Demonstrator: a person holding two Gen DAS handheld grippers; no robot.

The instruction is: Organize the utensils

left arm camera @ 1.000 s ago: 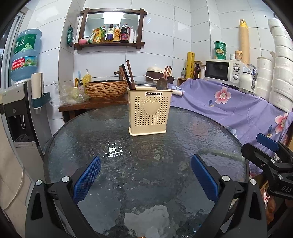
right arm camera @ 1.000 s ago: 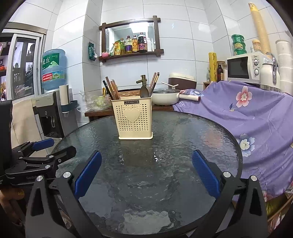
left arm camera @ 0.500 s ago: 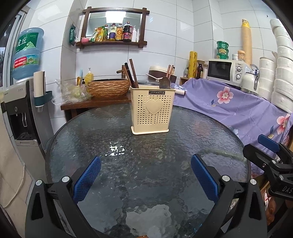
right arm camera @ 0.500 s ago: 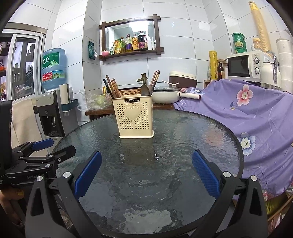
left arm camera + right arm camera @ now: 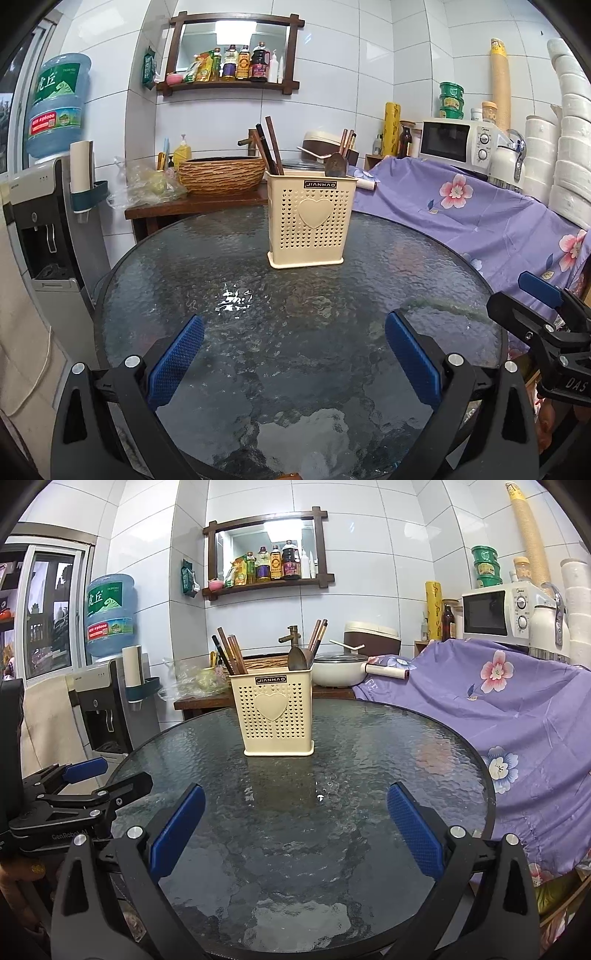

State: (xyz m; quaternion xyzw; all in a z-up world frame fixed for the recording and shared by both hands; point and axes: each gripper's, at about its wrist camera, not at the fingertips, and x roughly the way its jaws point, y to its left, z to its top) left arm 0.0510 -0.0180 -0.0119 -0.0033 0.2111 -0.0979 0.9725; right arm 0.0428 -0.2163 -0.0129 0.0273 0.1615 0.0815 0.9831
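A round bench (image 5: 155, 280) of dark, rippled glass is seen in a white-tiled kitchen, and ceiling light is reflected in its top. Behind the bench, a wooden wall shelf (image 5: 229, 83) is stocked with bottles, a water dispenser (image 5: 48, 206) stands at the left, and a purple flowered cloth (image 5: 461, 218) is draped at the right below a white microwave (image 5: 461, 142). A cream perforated utensil holder (image 5: 312, 221) marked with a heart is placed upright on the far half of the bench, near its middle; dark chopsticks (image 5: 269, 147) lean in its left part, and a spoon (image 5: 335, 164) with more sticks is held in its right part. The left tongs (image 5: 295, 358) are held apart over the near edge of the bench, well short of the holder, with nothing between the blue pads. The right tongs (image 5: 295, 834) are likewise spread and empty, with the holder seen ahead of them and slightly left.
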